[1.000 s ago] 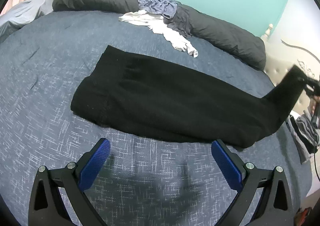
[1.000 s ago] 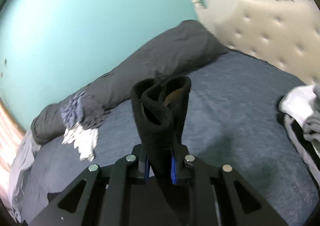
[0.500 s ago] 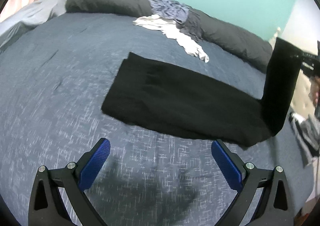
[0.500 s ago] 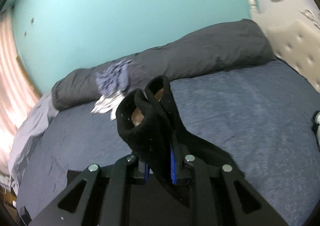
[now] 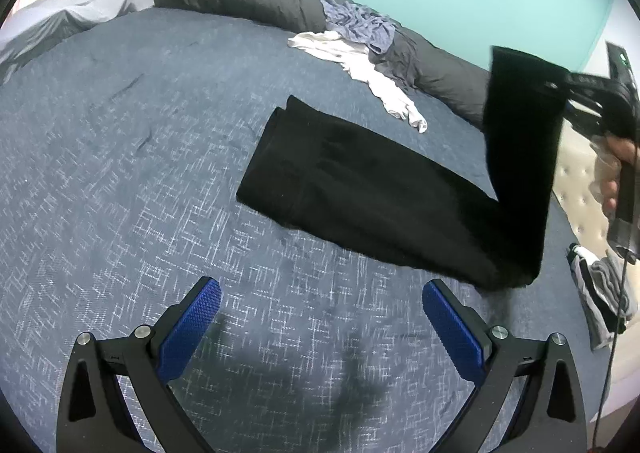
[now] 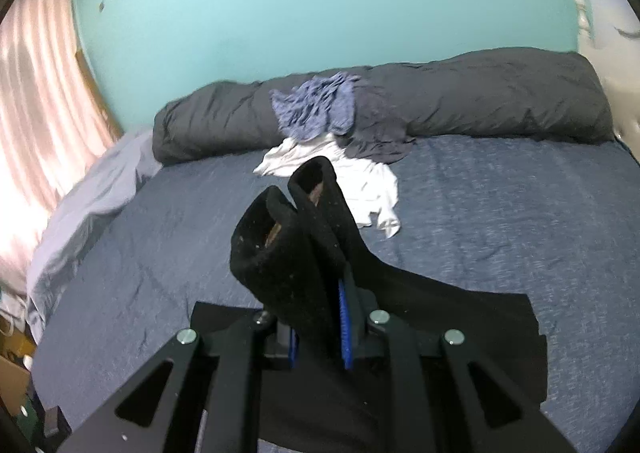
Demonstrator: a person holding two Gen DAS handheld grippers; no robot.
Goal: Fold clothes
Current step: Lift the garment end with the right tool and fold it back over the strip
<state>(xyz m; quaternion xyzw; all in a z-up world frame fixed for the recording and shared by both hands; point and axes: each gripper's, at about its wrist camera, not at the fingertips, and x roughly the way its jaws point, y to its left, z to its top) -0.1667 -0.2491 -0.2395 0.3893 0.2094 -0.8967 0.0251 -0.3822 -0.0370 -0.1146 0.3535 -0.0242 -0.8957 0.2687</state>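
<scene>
Right gripper [image 6: 318, 337] has swung the black garment [image 5: 360, 189] end up higher, folding it back; fingers clamped on it. Rest lies flat mid-bed [image 5: 120, 133], teal wall [image 6: 320, 13] behind, rolled grey duvet [image 6: 480, 93] along the far edge. Left gripper [image 5: 320, 317] fingers wide apart, empty.

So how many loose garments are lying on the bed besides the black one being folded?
2 by the dark rolled duvet: a crumpled blue-grey cloth on it and a white garment just below. More striped clothes lie at the bed's edge, count unclear.
</scene>
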